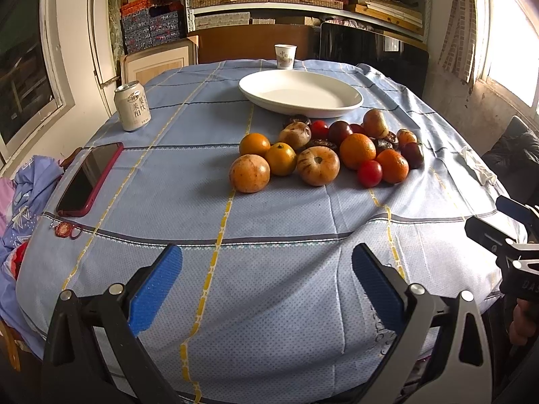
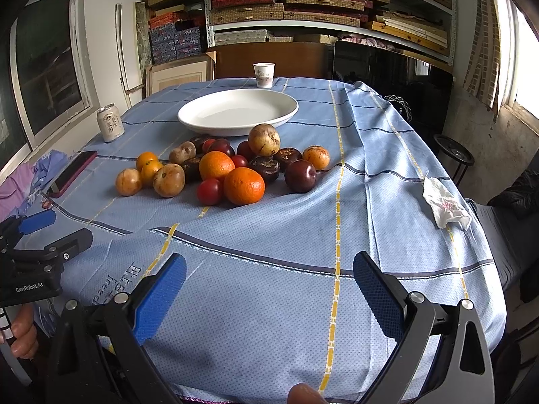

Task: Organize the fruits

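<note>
A pile of fruit (image 1: 323,151) (image 2: 222,168) lies mid-table on the blue checked cloth: oranges, small red tomatoes, dark plums, brown mottled fruits. Just behind the pile stands an empty white oval plate (image 1: 350,99) (image 2: 286,107). My left gripper (image 1: 267,269) is open over the near table edge, well short of the fruit, nothing between its blue pads. My right gripper (image 2: 269,276) is open too, near the front edge, with nothing in it. Each gripper shows at the side of the other's view.
A drink can (image 1: 132,106) (image 2: 109,123) and a red-cased phone (image 1: 89,178) (image 2: 72,173) lie on the left side. A paper cup (image 1: 285,56) (image 2: 264,74) stands at the far edge. A crumpled tissue (image 2: 444,207) sits at the right. Shelves of boxes fill the back wall.
</note>
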### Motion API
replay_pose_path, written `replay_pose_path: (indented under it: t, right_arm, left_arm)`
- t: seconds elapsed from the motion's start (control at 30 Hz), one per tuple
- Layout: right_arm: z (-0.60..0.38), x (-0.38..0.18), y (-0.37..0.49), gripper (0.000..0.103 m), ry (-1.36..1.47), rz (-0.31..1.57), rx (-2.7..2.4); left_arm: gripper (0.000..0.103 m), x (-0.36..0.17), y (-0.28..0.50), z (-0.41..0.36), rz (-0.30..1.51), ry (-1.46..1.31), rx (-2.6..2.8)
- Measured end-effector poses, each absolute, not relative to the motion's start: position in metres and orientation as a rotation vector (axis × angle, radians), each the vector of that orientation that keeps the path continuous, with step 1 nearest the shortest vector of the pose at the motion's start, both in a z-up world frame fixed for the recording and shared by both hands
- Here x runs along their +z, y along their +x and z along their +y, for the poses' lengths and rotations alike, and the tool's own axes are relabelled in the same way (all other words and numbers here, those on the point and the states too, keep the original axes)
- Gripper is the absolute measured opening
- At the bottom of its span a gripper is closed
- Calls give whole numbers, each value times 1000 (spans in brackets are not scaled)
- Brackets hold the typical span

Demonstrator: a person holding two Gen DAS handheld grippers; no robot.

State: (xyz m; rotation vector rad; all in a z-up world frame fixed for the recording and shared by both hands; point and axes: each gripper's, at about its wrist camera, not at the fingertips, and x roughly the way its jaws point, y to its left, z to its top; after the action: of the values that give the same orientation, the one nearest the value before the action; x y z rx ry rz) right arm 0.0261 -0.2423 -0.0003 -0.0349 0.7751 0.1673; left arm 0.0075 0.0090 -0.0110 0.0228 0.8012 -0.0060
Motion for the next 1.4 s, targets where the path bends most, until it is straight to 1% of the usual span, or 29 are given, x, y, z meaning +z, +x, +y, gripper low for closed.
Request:
replay_pose_path:
  t: [1.4]
  right_arm:
    - [-242,-5,30,100,-33,800,161]
  left_arm:
    - [99,-18,11,12,829,7,-7]
